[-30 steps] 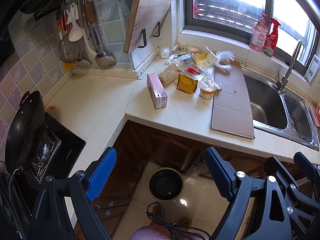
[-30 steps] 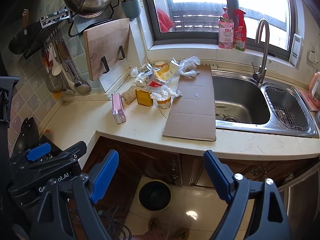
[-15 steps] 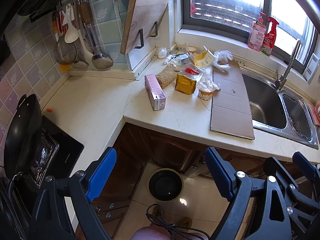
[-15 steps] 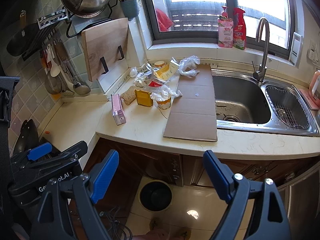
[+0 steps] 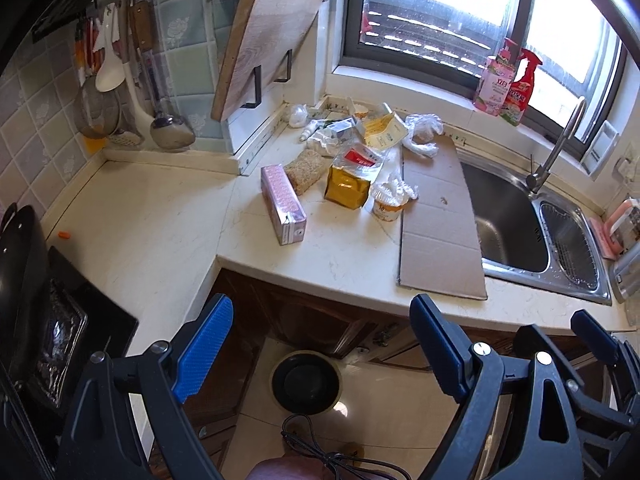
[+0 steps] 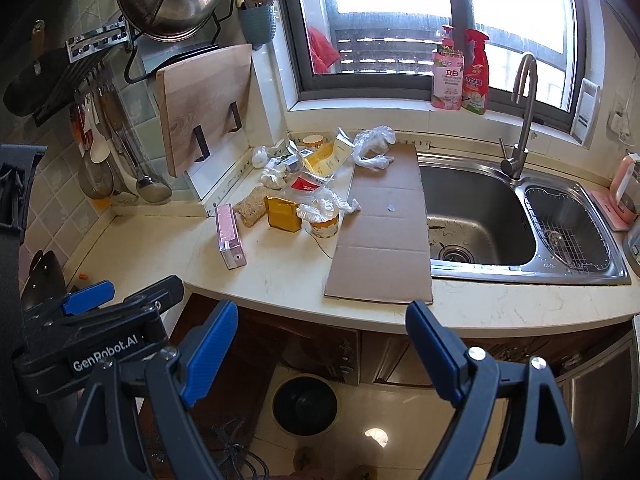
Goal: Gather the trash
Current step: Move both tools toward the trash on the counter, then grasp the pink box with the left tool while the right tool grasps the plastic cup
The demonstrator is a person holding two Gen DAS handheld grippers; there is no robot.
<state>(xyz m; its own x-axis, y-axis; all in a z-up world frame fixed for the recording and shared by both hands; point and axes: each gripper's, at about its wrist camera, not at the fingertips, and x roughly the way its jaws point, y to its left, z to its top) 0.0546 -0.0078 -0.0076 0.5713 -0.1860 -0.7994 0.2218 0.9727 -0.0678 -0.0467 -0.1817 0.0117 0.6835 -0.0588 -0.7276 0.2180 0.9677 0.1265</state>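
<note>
Both hand-held grippers (image 5: 320, 344) (image 6: 320, 344) wide open, empty, pink carton (image 5: 283, 204) lying flat, long axis toward the counter edge (image 5: 304, 276).

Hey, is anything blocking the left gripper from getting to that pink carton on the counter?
Nothing visible does. The left gripper is open with nothing between its fingers, out past the counter edge. The pink carton lies nearest that edge, with bare counter in front; the other trash sits behind it.

Light source: daylight through window (image 6: 400, 20), overexposed.
Tabletop (image 5: 160, 220): evenly bright.
Corners: dark vignette.
Edges: strong fisheye bending.
Focus: sharp.
</note>
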